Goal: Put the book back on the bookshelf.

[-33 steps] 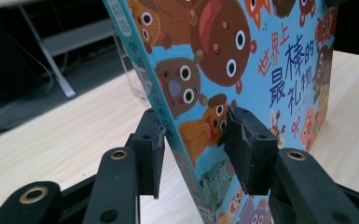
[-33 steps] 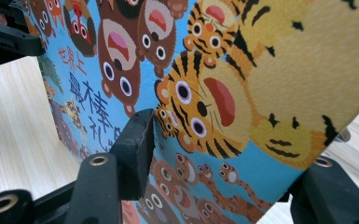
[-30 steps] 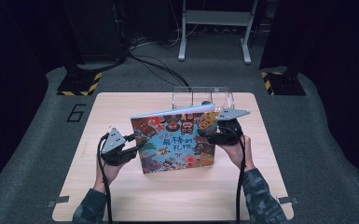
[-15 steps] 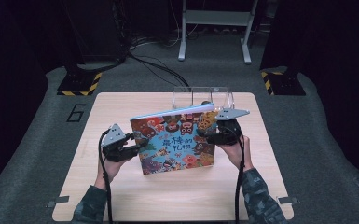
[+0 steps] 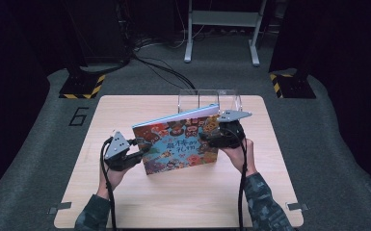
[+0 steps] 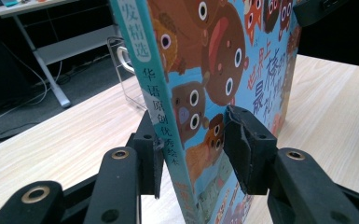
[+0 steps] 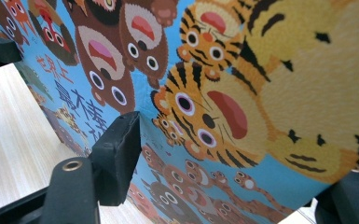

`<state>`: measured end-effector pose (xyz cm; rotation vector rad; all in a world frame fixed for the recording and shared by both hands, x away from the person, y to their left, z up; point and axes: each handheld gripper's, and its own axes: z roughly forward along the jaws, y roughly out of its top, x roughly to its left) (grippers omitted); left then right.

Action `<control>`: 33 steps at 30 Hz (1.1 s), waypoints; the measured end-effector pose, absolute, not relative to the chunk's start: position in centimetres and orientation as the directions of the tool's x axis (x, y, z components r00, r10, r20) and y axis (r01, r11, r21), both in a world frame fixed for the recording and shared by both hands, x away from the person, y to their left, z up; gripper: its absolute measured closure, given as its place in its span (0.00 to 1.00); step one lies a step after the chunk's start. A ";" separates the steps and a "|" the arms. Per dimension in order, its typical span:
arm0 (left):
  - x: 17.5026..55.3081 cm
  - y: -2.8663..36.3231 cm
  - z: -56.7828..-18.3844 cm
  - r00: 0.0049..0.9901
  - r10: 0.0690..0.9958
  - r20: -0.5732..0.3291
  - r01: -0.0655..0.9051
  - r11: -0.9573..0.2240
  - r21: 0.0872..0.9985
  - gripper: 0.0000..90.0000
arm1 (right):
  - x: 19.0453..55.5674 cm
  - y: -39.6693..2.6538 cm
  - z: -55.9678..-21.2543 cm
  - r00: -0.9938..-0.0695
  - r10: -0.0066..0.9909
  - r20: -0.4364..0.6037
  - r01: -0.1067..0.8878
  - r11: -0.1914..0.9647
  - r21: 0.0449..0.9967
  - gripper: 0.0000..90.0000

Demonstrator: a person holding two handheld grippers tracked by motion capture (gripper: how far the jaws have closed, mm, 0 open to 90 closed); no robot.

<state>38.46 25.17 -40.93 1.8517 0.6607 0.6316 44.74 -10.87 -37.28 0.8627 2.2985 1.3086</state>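
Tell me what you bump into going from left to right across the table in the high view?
Left gripper → picture book, standing tilted on the wooden table → right gripper. The clear rack sits behind the book, so it has no clear place in the row.

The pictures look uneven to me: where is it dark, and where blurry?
High view: the table is lit, the room around it nearly black. Left gripper view: the book is sharp, its near bottom edge soft. Right gripper view: the tiger at upper right blurs.
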 end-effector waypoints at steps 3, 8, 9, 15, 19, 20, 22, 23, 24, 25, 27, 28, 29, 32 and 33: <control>38.5 25.4 -40.9 0.724 0.678 0.127 0.148 -0.333 0.931 0.67 | 44.6 -11.1 -37.4 -0.758 0.652 -0.017 0.317 0.391 0.864 0.38; 38.6 25.7 -40.8 0.748 0.651 0.127 0.142 -0.343 0.928 0.70 | 44.6 -12.0 -37.3 -0.759 0.651 -0.003 0.320 0.377 0.869 0.39; 38.6 25.7 -40.8 0.748 0.651 0.127 0.142 -0.343 0.928 0.71 | 44.5 -12.3 -37.3 -0.753 0.658 0.003 0.324 0.367 0.872 0.38; 38.9 26.1 -40.7 0.785 0.608 0.120 0.121 -0.341 0.932 0.75 | 44.7 -12.7 -37.4 -0.744 0.668 0.024 0.340 0.348 0.874 0.38; 38.9 26.3 -40.6 0.806 0.583 0.099 0.131 -0.340 0.931 0.78 | 45.1 -12.8 -37.4 -0.742 0.670 0.029 0.341 0.340 0.876 0.40; 38.9 26.2 -40.6 0.808 0.582 0.096 0.135 -0.341 0.930 0.78 | 45.2 -12.8 -37.4 -0.741 0.671 0.028 0.341 0.340 0.877 0.38; 39.0 26.2 -40.5 0.813 0.575 0.090 0.136 -0.338 0.931 0.79 | 45.2 -12.7 -37.4 -0.738 0.674 0.022 0.339 0.342 0.876 0.39; 39.0 26.3 -40.5 0.818 0.568 0.086 0.139 -0.342 0.929 0.79 | 45.2 -12.6 -37.3 -0.734 0.679 0.021 0.342 0.342 0.875 0.39; 39.0 26.3 -40.5 0.823 0.560 0.093 0.132 -0.348 0.928 0.81 | 45.3 -12.8 -37.4 -0.724 0.689 0.016 0.332 0.328 0.885 0.38; 38.9 26.2 -40.4 0.828 0.553 0.091 0.132 -0.349 0.928 0.81 | 45.3 -12.8 -37.4 -0.724 0.689 0.016 0.332 0.328 0.885 0.38; 39.0 26.2 -40.4 0.837 0.541 0.082 0.135 -0.349 0.927 0.82 | 45.4 -13.3 -37.2 -0.717 0.696 0.032 0.330 0.299 0.895 0.38; 39.0 26.2 -40.4 0.840 0.537 0.081 0.134 -0.349 0.927 0.82 | 45.4 -13.3 -37.2 -0.717 0.696 0.032 0.330 0.299 0.895 0.38; 39.1 26.3 -40.4 0.840 0.536 0.082 0.133 -0.350 0.927 0.82 | 45.7 -13.4 -37.2 -0.719 0.693 0.051 0.339 0.286 0.896 0.37; 39.5 26.3 -40.2 0.854 0.514 0.076 0.136 -0.363 0.922 0.83 | 46.1 -13.3 -37.2 -0.718 0.693 0.061 0.346 0.280 0.895 0.37; 39.7 26.4 -40.1 0.858 0.509 0.069 0.142 -0.365 0.920 0.84 | 46.3 -13.2 -37.1 -0.713 0.698 0.067 0.345 0.266 0.900 0.38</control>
